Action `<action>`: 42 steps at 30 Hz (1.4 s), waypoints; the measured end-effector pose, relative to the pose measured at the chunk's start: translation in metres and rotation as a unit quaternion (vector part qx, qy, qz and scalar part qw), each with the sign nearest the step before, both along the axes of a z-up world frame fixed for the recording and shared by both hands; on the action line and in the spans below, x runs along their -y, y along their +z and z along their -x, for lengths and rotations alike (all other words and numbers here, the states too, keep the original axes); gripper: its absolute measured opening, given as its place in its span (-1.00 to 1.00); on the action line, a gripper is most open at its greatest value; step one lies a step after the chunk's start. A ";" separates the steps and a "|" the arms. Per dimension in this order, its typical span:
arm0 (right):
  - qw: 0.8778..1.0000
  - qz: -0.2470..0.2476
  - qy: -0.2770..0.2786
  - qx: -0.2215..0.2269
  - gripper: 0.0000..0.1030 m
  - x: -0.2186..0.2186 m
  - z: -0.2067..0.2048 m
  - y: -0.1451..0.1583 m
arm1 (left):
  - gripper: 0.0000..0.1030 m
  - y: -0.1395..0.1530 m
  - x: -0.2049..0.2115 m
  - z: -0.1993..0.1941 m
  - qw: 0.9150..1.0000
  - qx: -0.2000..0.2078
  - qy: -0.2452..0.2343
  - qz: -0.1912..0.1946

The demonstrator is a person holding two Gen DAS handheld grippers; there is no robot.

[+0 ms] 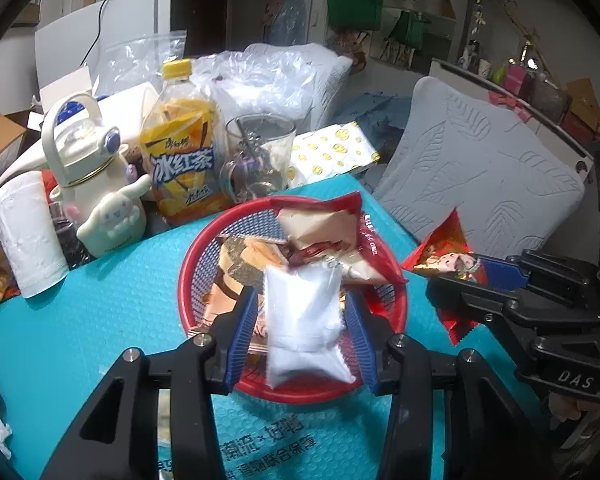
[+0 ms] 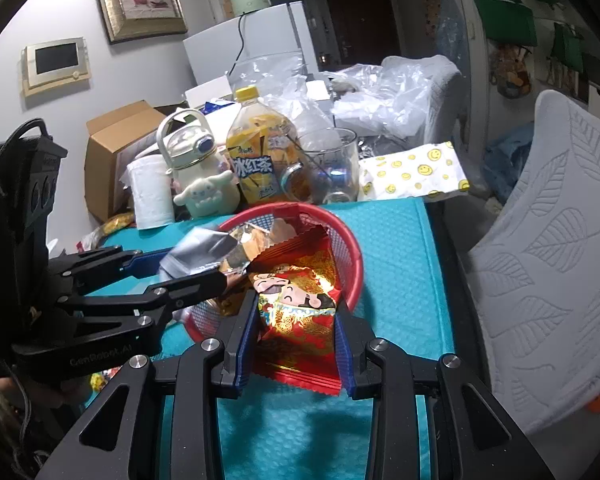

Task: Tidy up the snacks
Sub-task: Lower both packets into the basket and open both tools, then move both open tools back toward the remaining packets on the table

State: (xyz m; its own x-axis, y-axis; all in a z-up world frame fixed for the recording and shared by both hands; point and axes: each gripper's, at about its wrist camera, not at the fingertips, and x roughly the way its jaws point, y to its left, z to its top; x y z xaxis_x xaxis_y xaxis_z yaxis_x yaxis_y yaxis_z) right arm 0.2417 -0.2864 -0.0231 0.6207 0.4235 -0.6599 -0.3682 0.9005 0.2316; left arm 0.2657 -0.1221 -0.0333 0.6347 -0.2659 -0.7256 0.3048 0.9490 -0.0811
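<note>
1. Now we are putting snacks into the red basket [image 1: 188, 280], which sits on the blue mat [image 1: 80, 320] and already has a few packets in it.
2. Our left gripper [image 1: 302, 312] is over the near side of the basket. The white packet [image 1: 304, 320] sits between its blue pads [image 1: 242, 332]. The jaws are partly closed. The packet looks blurry, so we cannot tell if they grip it or have let it go.
3. Our right gripper [image 2: 296, 340] is pinched on the red packet with the cartoon man [image 2: 296, 308], at the right rim of the basket.
4. Next, we think each packet must be over the basket before its jaws open wide.
5. Behind the basket stand a tea bottle [image 1: 182, 152], a cream jug [image 1: 96, 184], a glass mug [image 1: 260, 156] and a paper roll [image 1: 28, 232].
6. Our two grippers are close together, so they could bump. The pile in the basket is high, so a packet may slide out.
</note>
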 end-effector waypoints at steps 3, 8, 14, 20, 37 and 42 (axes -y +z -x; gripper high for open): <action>1.000 -0.001 0.003 0.001 -0.35 -0.003 -0.003 -0.001 | 0.08 -0.002 -0.004 0.000 1.000 -0.001 0.010 -0.001; 1.000 0.006 0.010 0.007 -0.35 -0.007 -0.006 -0.002 | 0.08 0.003 -0.014 0.007 1.000 0.007 0.020 0.003; 0.999 0.006 0.027 0.020 -0.33 -0.020 -0.011 0.001 | 0.08 0.005 -0.027 0.013 1.000 0.005 0.029 0.005; 0.998 0.027 0.041 0.034 -0.33 -0.036 -0.017 -0.003 | 0.08 0.003 -0.037 0.016 0.999 -0.006 0.040 0.012; 0.998 0.035 0.039 0.040 -0.33 -0.045 0.003 0.016 | 0.08 0.039 -0.050 0.048 0.998 0.038 0.052 -0.001; 0.997 0.036 0.043 0.059 -0.33 -0.050 0.020 0.035 | 0.08 0.059 -0.056 0.068 0.997 0.062 0.052 -0.001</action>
State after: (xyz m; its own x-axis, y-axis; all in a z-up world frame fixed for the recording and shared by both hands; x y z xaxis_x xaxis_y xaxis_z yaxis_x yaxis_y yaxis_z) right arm 0.2220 -0.2365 0.0123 0.6595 0.4323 -0.6150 -0.4648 0.8774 0.1184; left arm 0.1978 -0.0664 0.0255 0.7442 -0.1922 -0.6397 0.2116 0.9762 -0.0472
